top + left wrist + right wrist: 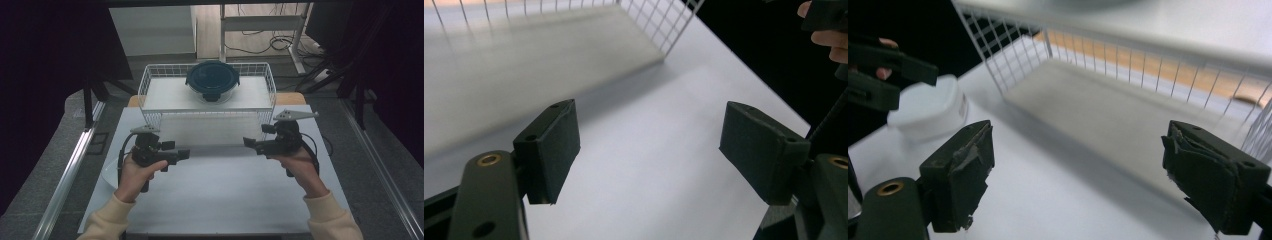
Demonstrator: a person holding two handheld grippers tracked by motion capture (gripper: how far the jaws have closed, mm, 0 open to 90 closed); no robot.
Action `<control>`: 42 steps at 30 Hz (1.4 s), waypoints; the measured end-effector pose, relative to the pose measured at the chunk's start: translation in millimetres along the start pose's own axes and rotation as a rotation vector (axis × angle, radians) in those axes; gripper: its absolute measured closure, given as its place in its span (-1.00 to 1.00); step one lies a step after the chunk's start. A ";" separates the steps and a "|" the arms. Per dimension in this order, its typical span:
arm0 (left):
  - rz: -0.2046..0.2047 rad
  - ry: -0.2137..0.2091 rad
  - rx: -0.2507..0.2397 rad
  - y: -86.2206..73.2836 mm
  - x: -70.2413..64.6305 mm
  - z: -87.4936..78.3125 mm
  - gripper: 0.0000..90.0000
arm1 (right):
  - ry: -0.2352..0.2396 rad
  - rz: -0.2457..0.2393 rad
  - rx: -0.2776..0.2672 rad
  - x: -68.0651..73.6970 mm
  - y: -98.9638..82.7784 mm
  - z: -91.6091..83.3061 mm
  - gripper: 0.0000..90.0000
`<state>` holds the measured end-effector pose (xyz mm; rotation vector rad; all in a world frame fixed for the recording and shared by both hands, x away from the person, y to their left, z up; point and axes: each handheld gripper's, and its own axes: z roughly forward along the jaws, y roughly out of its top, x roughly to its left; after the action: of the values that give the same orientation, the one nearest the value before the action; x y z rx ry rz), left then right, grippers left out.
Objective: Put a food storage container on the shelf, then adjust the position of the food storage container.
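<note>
Both claws, left [184, 154] and right [248, 143], gape empty, facing each other, squaring up before the wire basket [150, 80] ahead.

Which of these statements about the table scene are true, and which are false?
1. Both grippers, left gripper and right gripper, are open with nothing between the jaws. True.
2. The container stands on the table in front of the basket. False: it sits on the upper level of the wire basket.
3. The container's lid is dark blue. True.
4. The left gripper holds the white dish. False: the dish lies on the table, near the left hand, untouched.
5. The grippers point at each other. True.
</note>
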<state>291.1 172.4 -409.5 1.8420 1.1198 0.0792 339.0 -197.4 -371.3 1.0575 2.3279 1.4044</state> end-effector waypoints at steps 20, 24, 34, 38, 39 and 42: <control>0.046 0.121 0.097 -67.6 -4.2 20.9 -0.48 | 0.031 0.032 0.180 10.9 -85.2 23.6 -0.64; 0.046 0.148 0.098 -68.6 -2.3 21.1 -0.48 | 0.037 0.019 0.202 11.5 -87.9 26.0 -0.62; 0.055 0.162 0.067 -64.8 -6.4 10.8 -0.47 | 0.043 0.020 0.183 11.2 -85.4 24.1 -0.61; 0.070 0.170 0.059 -61.5 -8.3 2.8 -0.45 | 0.039 0.024 0.179 9.8 -85.4 23.3 -0.60; 0.068 0.168 0.055 -59.6 -8.2 -0.2 -0.45 | 0.038 0.027 0.180 9.2 -85.6 23.4 -0.60; 0.067 0.150 0.026 -50.4 -6.3 -16.0 -0.44 | 0.040 0.030 0.184 8.3 -86.0 23.4 -0.60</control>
<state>246.6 185.6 -435.6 1.9224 1.1660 0.2464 305.4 -200.2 -454.3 1.1266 2.5201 1.2513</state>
